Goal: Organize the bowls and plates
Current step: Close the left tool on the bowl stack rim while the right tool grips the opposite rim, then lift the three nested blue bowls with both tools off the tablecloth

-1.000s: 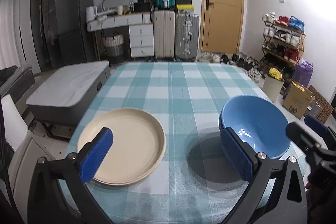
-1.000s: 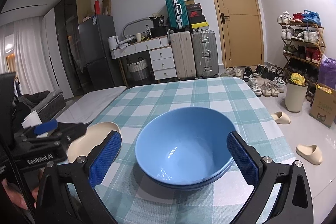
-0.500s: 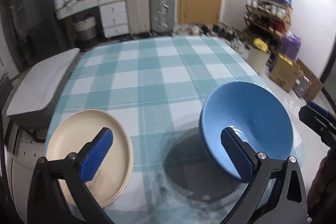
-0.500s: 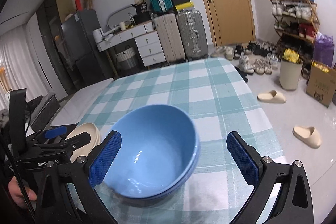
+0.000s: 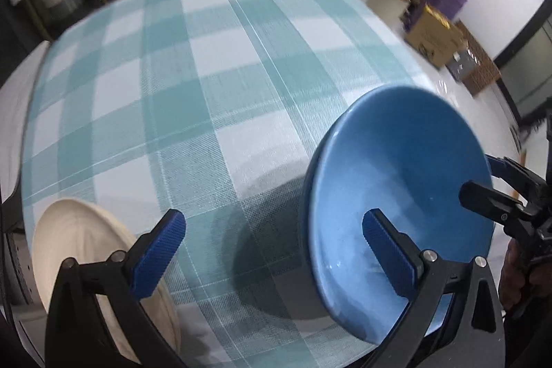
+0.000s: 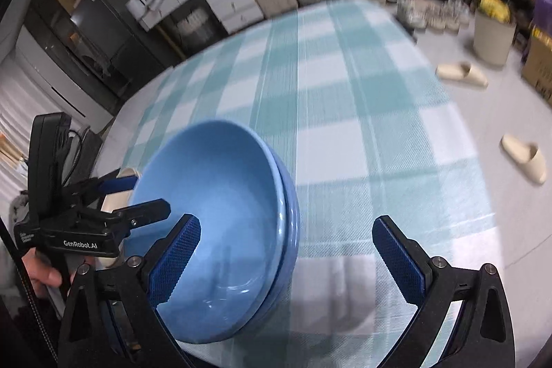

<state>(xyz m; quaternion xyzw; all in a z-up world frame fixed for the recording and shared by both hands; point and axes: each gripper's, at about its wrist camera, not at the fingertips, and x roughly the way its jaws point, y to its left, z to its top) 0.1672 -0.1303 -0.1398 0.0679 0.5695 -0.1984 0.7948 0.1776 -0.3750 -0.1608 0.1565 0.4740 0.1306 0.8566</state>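
Bowls: we saw two nested blue bowls (image 6: 220, 223) at the near edge of the checked worktop (image 6: 345, 112).
Plates: cream plates (image 5: 89, 250) lay to their left.
Left gripper (image 5: 272, 247): fingers spread, empty.
Right gripper (image 6: 286, 257): fingers spread wide, straddling a bowl rim.
Advice: we judged that clamping one rim squarely would suit.

Both grippers are wide open right now. The left gripper (image 5: 272, 250) has its blue pads spread far apart, pointing down at an angle. The right gripper (image 6: 286, 257) is the same, jaws gaping. A hand (image 6: 43, 278) grips the left one's handle from below.
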